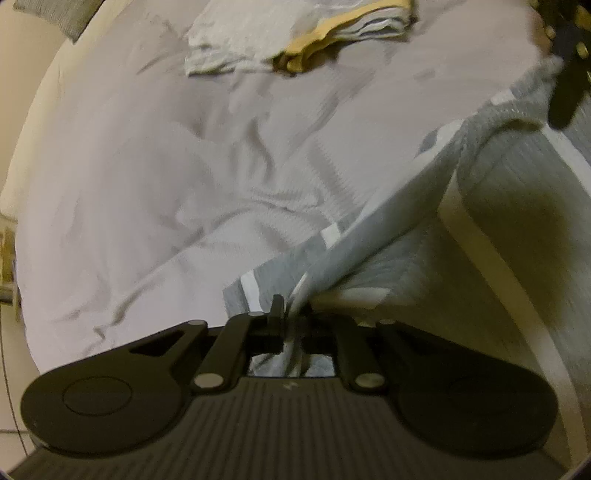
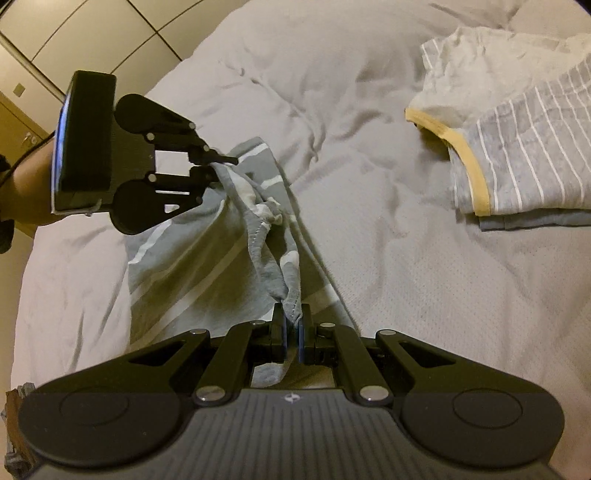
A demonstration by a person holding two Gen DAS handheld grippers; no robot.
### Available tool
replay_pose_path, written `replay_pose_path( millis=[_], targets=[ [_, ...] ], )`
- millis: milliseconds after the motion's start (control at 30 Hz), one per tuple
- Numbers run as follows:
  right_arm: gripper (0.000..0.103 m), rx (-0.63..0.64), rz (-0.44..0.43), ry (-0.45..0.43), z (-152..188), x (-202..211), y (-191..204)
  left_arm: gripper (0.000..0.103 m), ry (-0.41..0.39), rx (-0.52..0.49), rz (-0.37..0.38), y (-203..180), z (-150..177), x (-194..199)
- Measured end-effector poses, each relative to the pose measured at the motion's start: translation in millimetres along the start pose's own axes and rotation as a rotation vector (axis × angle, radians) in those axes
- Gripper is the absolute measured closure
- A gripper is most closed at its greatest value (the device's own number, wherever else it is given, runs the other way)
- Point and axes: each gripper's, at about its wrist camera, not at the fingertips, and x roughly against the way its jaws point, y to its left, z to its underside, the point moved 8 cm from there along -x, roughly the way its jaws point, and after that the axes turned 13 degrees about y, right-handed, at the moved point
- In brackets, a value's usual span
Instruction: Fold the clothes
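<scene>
A grey garment with white stripes (image 2: 192,266) lies partly lifted off the bed, stretched between both grippers. My right gripper (image 2: 292,319) is shut on a bunched edge of it. In the right wrist view my left gripper (image 2: 221,168) is shut on the garment's opposite edge, held up at the left by a person's forearm. In the left wrist view the same garment (image 1: 498,229) fills the right side, its edge pinched in my left gripper (image 1: 291,314). The right gripper (image 1: 565,85) shows as a dark shape at the top right, its fingertips hidden.
A pale grey bedsheet (image 2: 369,155), creased, covers the bed. A folded stack of grey striped clothes with yellow trim (image 2: 517,155) lies at the far right, also visible as the folded stack (image 1: 295,37) in the left wrist view. Wardrobe doors (image 2: 74,33) stand beyond the bed.
</scene>
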Motion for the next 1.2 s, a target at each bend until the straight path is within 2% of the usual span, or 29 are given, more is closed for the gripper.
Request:
replay_pose_path(
  millis=[67, 133, 167, 267, 333, 433, 533, 633, 733, 833, 933, 1000, 1100, 1200],
  targets=[
    [0.097, -0.023, -0.001, 0.022, 1, -8, -6, 0.073, 0.007, 0.055, 0.013, 6, -2, -6],
    [0.097, -0.046, -0.001, 0.044, 1, -17, -12, 0.062, 0.011, 0.135, 0.038, 16, -1, -9],
    [0.098, -0.051, 0.007, 0.045, 3, -16, -14, 0.061, 0.012, 0.186, 0.056, 23, 0, -10],
    [0.095, -0.071, 0.050, 0.028, 9, -6, -24, 0.060, 0.012, 0.326, 0.082, 45, 8, -7],
    [0.085, -0.075, 0.096, 0.013, 12, 3, -28, 0.060, 0.013, 0.389, 0.062, 58, 15, -4],
    [0.081, -0.059, 0.144, -0.025, 13, 20, -26, 0.060, 0.005, 0.504, 0.047, 78, 25, 1],
    [0.081, 0.027, 0.151, -0.077, 3, 29, -9, 0.061, -0.050, 0.604, 0.109, 86, 26, 6],
    [0.081, 0.122, 0.095, -0.092, -12, 21, 14, 0.061, -0.049, 0.580, 0.137, 72, 17, -6],
    [0.082, 0.181, 0.027, -0.071, -27, 0, 28, 0.061, -0.047, 0.555, 0.164, 58, 8, -19],
    [0.083, 0.197, 0.040, -0.054, -41, -22, 21, 0.059, -0.045, 0.533, 0.190, 45, -1, -31],
    [0.084, 0.142, 0.077, -0.077, -52, -25, 1, 0.058, -0.052, 0.610, 0.157, 60, 2, -41],
    [0.079, 0.115, 0.105, -0.101, -56, -19, -8, 0.058, -0.026, 0.654, 0.151, 53, 27, -31],
    [0.079, 0.099, 0.132, -0.126, -51, -3, -12, 0.059, 0.014, 0.718, 0.143, 44, 64, -16],
    [0.079, 0.188, 0.113, -0.107, -40, 4, 11, 0.059, 0.054, 0.783, 0.135, 34, 102, -1]
  ],
)
